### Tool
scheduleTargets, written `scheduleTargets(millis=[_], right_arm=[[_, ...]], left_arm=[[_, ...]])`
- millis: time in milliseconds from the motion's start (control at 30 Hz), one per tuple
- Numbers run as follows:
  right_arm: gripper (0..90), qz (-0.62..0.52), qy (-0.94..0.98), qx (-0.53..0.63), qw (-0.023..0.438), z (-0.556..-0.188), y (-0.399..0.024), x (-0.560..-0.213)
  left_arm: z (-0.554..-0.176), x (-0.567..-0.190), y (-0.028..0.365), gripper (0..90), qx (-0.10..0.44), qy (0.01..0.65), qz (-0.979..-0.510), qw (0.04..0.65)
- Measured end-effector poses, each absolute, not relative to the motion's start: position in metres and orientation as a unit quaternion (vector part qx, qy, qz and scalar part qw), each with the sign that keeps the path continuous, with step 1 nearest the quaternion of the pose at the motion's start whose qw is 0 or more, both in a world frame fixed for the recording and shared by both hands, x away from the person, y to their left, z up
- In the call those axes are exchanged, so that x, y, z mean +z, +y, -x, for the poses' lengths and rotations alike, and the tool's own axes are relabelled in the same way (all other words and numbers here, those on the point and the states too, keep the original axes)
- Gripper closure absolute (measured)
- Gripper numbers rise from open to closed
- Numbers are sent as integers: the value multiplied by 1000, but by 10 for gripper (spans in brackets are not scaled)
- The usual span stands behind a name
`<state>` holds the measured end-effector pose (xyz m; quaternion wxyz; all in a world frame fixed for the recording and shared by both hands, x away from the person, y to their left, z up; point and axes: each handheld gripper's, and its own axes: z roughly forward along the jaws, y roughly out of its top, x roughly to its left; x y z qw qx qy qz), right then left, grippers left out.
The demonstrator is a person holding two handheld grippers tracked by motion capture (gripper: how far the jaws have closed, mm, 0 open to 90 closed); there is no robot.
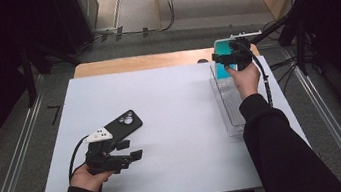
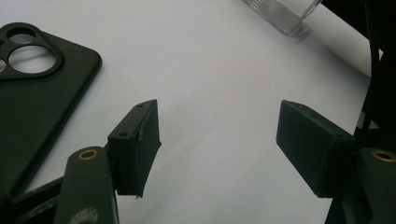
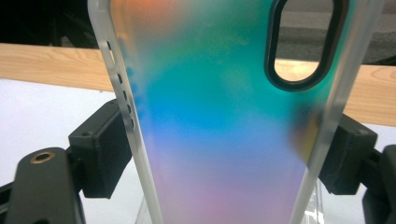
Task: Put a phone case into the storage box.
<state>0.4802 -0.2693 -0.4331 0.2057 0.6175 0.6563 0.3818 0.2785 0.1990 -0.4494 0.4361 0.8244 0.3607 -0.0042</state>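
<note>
Hands come in over the near edge of the desk (image 1: 172, 126), which is covered by a white sheet. Near the near left corner, the left gripper (image 1: 130, 149) is held low over the sheet, its jaws standing apart with nothing between them; the left gripper view shows bare white surface in the gap. Just beyond it, toward the left edge, a black phone case (image 1: 124, 123) lies flat on the sheet with its camera cut-outs facing up, close to the left gripper but not touched by it. Farther off, along the right edge of the desk, a clear plastic rack (image 1: 228, 105) stands on the sheet, running from mid-desk toward the far right corner. Above the far end of that rack, the right gripper (image 1: 228, 58) holds an iridescent phone case (image 3: 219, 121), teal at the top and shading to blue and pink lower down, with frosted translucent sides. The right gripper view shows its jaws clamped on the two long sides of this case, which stands upright with its oval camera opening uppermost. Beyond it, a strip of bare wood shows along the far edge of the desk.
</note>
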Motion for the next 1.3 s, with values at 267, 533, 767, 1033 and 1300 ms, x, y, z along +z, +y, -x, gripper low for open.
scheduleTargets(millis=[267,533,767,1033,1300], right_arm=[[152,-629,647,381,202,-486,-268,-443],[144,-635,650,362,207,-488,-267,-450],[144,-632,652,368,201,-490,-270,-451],[103,-650,648,346,196,-496,-270,-455],[105,-646,657,330,204,-495,-267,-454]], left_arm=[[-279,-450,199,303,-6,359,-825,436],[-279,-450,198,303,-6,359,-826,435],[-279,-450,198,302,-7,358,-827,434],[-279,-450,198,302,-8,357,-826,435],[-279,-450,198,302,-7,358,-826,435]])
